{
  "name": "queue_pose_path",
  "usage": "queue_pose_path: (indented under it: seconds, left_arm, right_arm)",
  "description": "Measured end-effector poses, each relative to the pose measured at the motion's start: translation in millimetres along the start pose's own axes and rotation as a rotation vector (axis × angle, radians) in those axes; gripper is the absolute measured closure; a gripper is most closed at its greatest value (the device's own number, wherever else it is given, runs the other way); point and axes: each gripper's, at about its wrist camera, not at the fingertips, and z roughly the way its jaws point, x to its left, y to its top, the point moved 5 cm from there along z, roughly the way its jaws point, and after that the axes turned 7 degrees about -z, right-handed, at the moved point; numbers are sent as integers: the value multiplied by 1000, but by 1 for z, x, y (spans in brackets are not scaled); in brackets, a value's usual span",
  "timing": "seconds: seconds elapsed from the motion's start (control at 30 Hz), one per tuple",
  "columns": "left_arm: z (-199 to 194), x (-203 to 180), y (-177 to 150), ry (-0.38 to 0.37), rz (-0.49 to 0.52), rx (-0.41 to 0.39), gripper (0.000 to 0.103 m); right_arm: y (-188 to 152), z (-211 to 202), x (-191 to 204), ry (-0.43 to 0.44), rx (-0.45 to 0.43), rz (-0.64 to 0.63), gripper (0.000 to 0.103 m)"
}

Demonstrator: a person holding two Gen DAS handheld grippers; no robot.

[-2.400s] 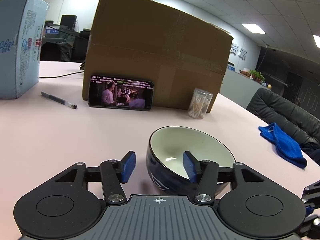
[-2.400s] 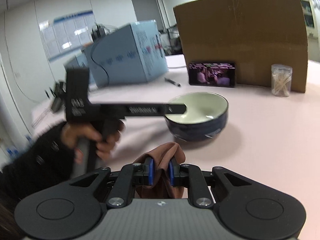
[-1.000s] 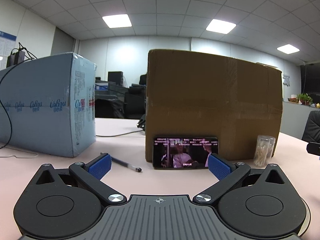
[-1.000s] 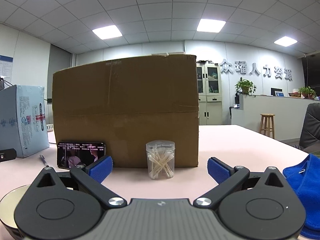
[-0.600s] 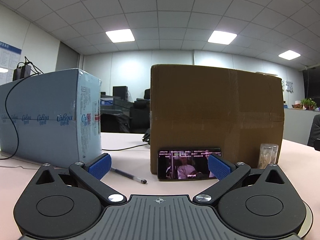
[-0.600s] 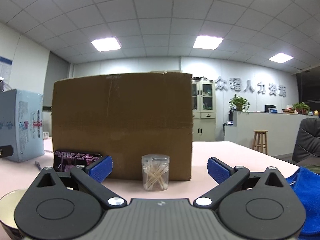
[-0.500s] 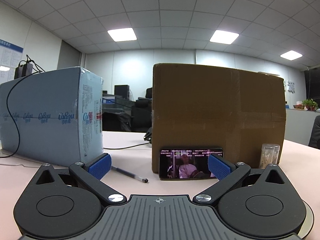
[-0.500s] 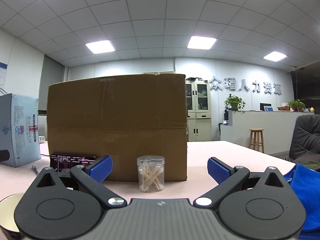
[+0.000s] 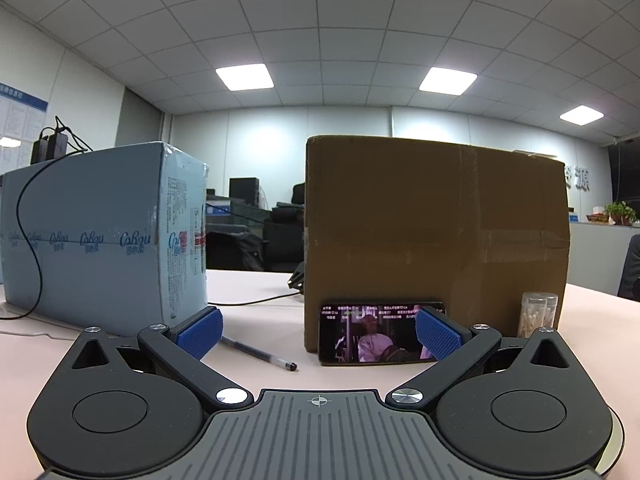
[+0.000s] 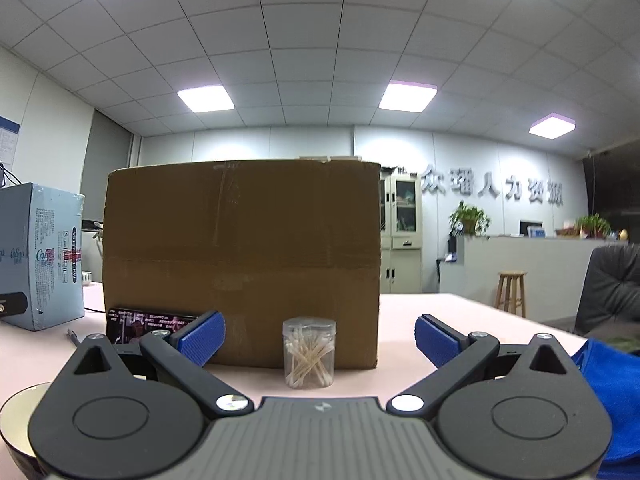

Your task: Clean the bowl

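Blue rubber pads line both fingers of the left gripper (image 9: 319,333), which sits low over the pale pink table (image 9: 256,292) with its fingers spread wide apart and nothing between them. The right gripper (image 10: 319,336) is in the same condition: fingers fully apart, nothing held.

Left wrist view:
- A brown cardboard box (image 9: 436,236) stands on the table straight ahead.
- A phone (image 9: 376,332) with a lit screen leans on its long edge against the front of the box.
- A pen (image 9: 260,354) lies on the table to the left of the phone, apart from it.
- A light blue carton (image 9: 100,236) stands to the left, with a black cable (image 9: 28,216) draped over its front face.
- A clear jar of cotton swabs (image 9: 538,314) stands at the right front corner of the box.
- A thin pale arc at the lower right edge of the frame may be the bowl rim; this cannot be confirmed.

Right wrist view:
- The bowl (image 10: 20,420), dark outside and pale inside, sits on the table at the lower left, largely hidden behind the gripper body.
- The jar of cotton swabs stands between the open fingers, just in front of the box.
- A blue cloth (image 10: 612,392) lies at the right edge, beside the gripper body.
- A dark chair (image 10: 612,288) and a wooden stool (image 10: 510,294) stand beyond the table.
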Motion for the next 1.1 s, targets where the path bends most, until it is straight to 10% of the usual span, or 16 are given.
queue_pose_path:
  seconds: [1.1]
  left_arm:
    - [0,-4,-1,-19,21,14,0]
  right_arm:
    - [4,0,12,-10,-35,-78,0]
